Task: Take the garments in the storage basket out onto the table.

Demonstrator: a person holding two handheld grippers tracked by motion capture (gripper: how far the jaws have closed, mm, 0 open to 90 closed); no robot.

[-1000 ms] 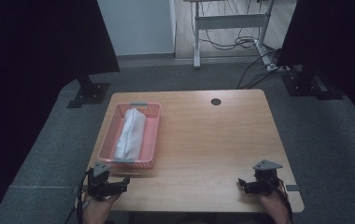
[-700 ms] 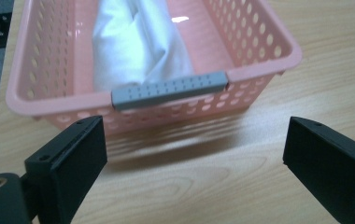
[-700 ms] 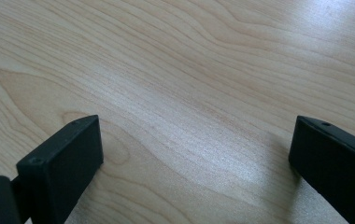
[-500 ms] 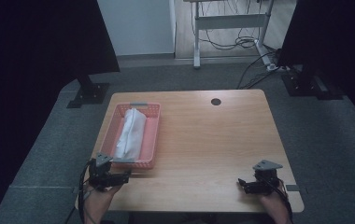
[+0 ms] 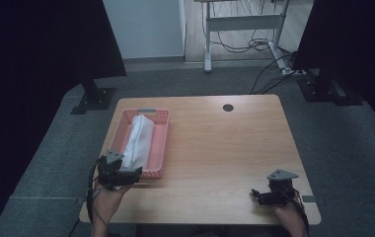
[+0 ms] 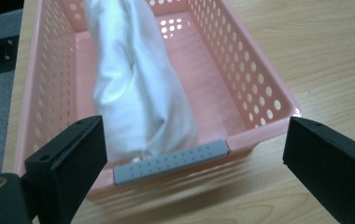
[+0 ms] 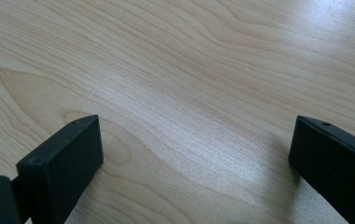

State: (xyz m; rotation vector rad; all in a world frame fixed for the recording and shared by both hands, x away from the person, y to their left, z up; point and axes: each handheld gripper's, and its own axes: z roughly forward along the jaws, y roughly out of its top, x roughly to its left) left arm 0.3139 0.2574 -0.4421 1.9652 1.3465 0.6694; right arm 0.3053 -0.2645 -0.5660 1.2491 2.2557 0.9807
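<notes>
Two grippers are in my charge at the near edge of the table (image 5: 215,143). My left gripper (image 5: 126,175) sits at the near left corner, just short of the near end wall of the pink basket (image 6: 255,79), its jaws spread wide and holding nothing. From the left gripper view, those jaws frame the basket's grey handle strip (image 6: 170,161) without touching it. Inside the basket lies a rolled white cloth (image 6: 136,88), running lengthwise along the left wall, its near end against the near wall. The basket stands along the table's left edge. My right gripper (image 5: 264,196) rests near the near right corner, jaws likewise spread wide over bare wood, well apart from the basket.
</notes>
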